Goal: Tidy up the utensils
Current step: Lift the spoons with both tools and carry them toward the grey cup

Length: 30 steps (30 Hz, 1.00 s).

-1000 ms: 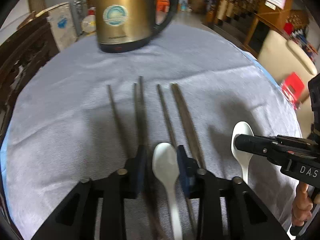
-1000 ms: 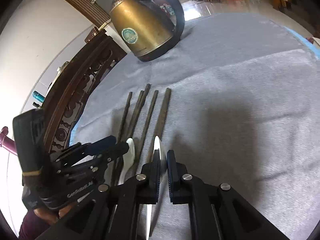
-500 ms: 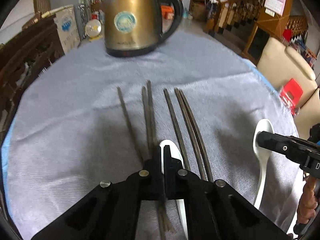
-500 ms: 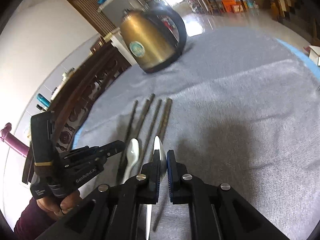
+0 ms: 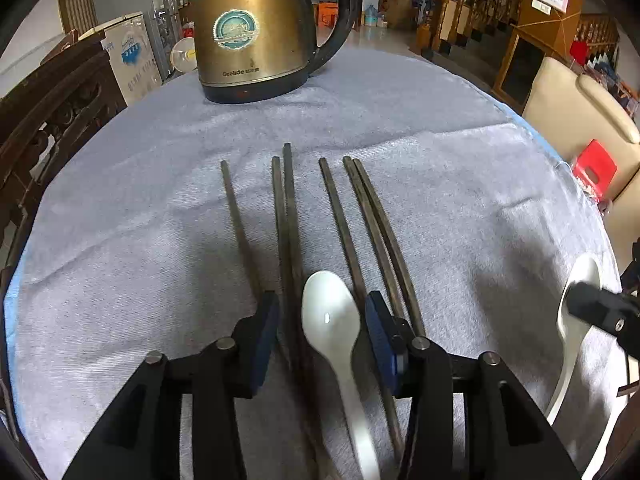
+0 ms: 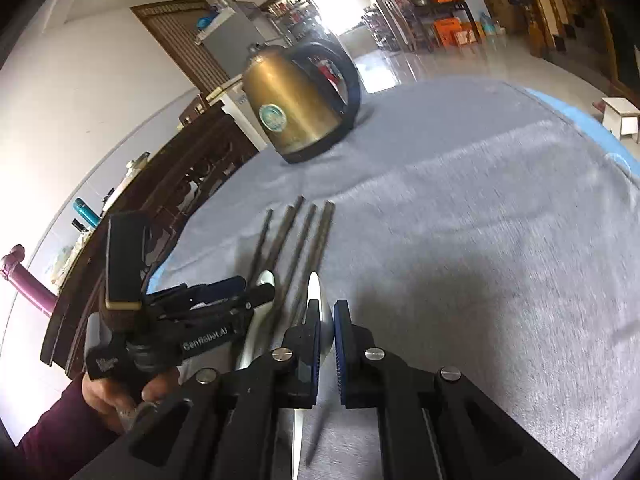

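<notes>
Several dark chopsticks (image 5: 288,220) lie side by side on the grey cloth (image 5: 460,200). One white spoon (image 5: 330,320) rests on the cloth, bowl up, among them. My left gripper (image 5: 322,304) straddles this spoon with its jaws opening, and a gap shows on each side of the bowl. In the right wrist view, my right gripper (image 6: 327,312) is shut on a second white spoon (image 6: 314,288), seen edge-on. Those chopsticks (image 6: 300,232) lie ahead of it, and the left gripper (image 6: 256,292) stands to its left. The right gripper (image 5: 588,308) and its spoon (image 5: 582,280) show at the left wrist view's right edge.
A brass electric kettle (image 5: 252,28) with a black handle stands at the far side of the cloth. A dark carved wooden chair back (image 5: 52,112) is at the left, a cream chair (image 5: 580,112) and a red stool (image 5: 594,168) are beyond the right edge.
The left jaws stood apart, then closed together over the spoon, and now stand apart again with the spoon lying between them. The right gripper carried its spoon rightward, away from the chopsticks.
</notes>
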Each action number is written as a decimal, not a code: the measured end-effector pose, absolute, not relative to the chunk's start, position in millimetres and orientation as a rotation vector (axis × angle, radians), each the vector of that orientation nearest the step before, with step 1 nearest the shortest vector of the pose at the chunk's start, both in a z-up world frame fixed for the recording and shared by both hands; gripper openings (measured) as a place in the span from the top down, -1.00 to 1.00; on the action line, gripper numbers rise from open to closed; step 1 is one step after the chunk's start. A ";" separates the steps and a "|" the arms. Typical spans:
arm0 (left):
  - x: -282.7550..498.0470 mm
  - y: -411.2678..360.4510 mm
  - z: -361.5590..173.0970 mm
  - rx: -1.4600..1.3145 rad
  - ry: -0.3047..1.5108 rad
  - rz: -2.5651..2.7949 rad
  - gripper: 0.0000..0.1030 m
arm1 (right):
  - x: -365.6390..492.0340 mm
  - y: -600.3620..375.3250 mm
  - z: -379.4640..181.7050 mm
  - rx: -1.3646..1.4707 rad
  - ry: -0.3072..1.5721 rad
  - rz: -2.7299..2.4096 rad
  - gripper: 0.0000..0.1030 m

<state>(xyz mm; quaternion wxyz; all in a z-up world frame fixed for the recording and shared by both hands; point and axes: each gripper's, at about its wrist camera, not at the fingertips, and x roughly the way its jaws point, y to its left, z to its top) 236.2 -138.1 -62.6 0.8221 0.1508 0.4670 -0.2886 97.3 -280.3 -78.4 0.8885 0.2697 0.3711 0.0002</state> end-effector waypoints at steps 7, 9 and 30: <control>240.6 -134.0 -68.4 0.324 0.995 -0.601 0.92 | 91.7 -289.2 -84.6 0.575 0.772 -0.011 0.86; 239.9 -127.7 -66.1 0.303 0.992 -0.596 0.94 | 90.0 -287.8 -81.8 0.569 0.764 -0.010 0.86; 235.9 -129.2 -59.0 0.302 0.994 -0.558 0.10 | 51.3 -267.4 -29.2 0.472 0.593 -0.056 0.86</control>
